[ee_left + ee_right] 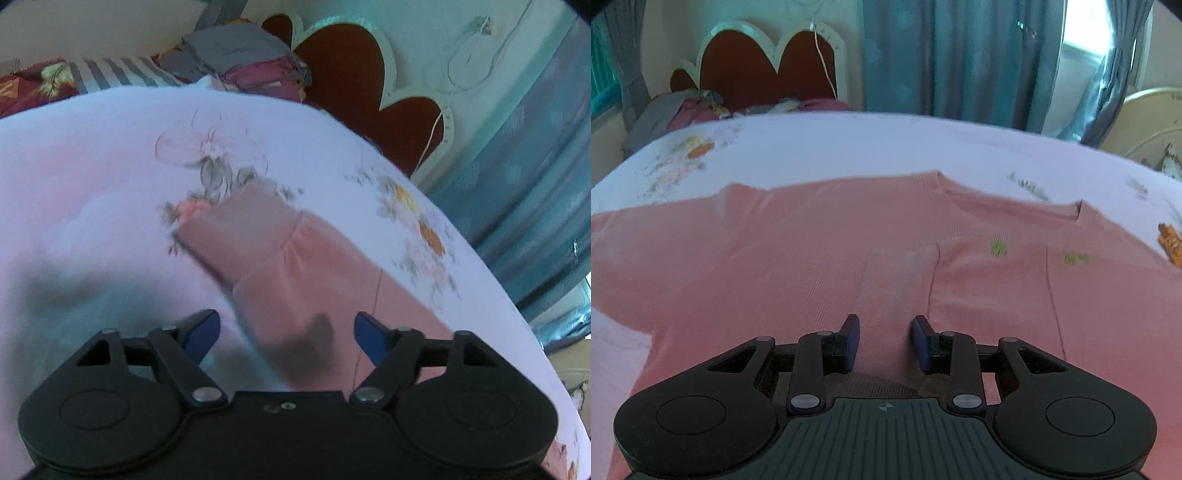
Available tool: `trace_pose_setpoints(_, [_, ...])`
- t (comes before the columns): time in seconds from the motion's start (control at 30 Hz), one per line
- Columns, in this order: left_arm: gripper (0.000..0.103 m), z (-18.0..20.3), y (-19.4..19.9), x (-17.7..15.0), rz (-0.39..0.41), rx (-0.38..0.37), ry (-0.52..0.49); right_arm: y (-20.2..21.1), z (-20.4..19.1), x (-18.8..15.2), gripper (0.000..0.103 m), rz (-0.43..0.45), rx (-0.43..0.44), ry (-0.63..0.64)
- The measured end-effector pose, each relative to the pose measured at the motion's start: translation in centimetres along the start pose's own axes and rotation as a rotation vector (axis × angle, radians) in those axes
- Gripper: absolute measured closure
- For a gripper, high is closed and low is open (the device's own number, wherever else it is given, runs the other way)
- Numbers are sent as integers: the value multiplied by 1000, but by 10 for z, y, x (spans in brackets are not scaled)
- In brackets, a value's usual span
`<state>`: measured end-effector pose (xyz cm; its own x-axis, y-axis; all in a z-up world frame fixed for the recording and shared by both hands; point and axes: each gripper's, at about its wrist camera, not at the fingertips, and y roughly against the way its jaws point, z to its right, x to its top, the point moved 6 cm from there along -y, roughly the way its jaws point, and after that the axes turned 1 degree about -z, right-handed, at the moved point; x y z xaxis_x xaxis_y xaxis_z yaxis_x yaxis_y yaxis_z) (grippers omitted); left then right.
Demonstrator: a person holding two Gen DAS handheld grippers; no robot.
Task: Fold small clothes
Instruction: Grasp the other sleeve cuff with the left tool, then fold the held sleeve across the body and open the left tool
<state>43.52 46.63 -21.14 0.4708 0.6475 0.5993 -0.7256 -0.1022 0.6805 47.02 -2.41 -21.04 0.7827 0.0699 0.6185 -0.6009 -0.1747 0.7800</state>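
Observation:
A pink shirt (820, 251) lies spread flat on a white floral bedsheet (871, 144), neckline at the far right, small green marks on the chest. My right gripper (885, 341) hovers open just above the shirt's middle, holding nothing. In the left wrist view a pink sleeve (258, 229) of the shirt stretches out over the sheet (92, 177). My left gripper (286, 332) is open wide above the sleeve's near part, its blue pads (201, 332) apart and empty.
A pile of folded clothes (236, 62) sits at the head of the bed beside a red and white headboard (768, 59). Blue curtains (960, 55) hang behind the bed. A striped cloth (110, 72) lies at the far left.

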Motion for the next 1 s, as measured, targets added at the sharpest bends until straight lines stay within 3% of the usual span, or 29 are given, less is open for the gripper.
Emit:
trace_pose_setpoints(0.07, [49,-1,-5,2,22,9,10,-7,0,-5,71,-28,0,-3])
trace_pose_setpoints(0.13, [77,-3,-8,5,35,25,23,-7,0,-4,71,-28,0,2])
trace_pose_setpoints(0.2, [92,-7,-9,6,42,31,36,-3,2,-1,71,-22,10,-16])
trace_pose_setpoints(0.23, [94,-7,-8,6,45,20,47,1,3,1,71,2,15,-29])
trace_pose_setpoints(0.3, [96,0,-4,7,59,12,26,5,8,1,71,24,-1,-37])
trace_pose_setpoints(0.4, [96,28,14,8,88,-59,-47,-3,7,-5,72,-10,14,-14])
trace_pose_setpoints(0.6, [96,131,53,-15,69,-299,-204,20,16,6,71,75,59,-87])
trace_pose_setpoints(0.77, [96,237,72,-80,-20,-499,-366,41,40,5,71,101,65,-123])
trace_pose_setpoints(1.0, [96,347,79,-203,-147,-660,-590,79,102,-9,71,134,24,-186])
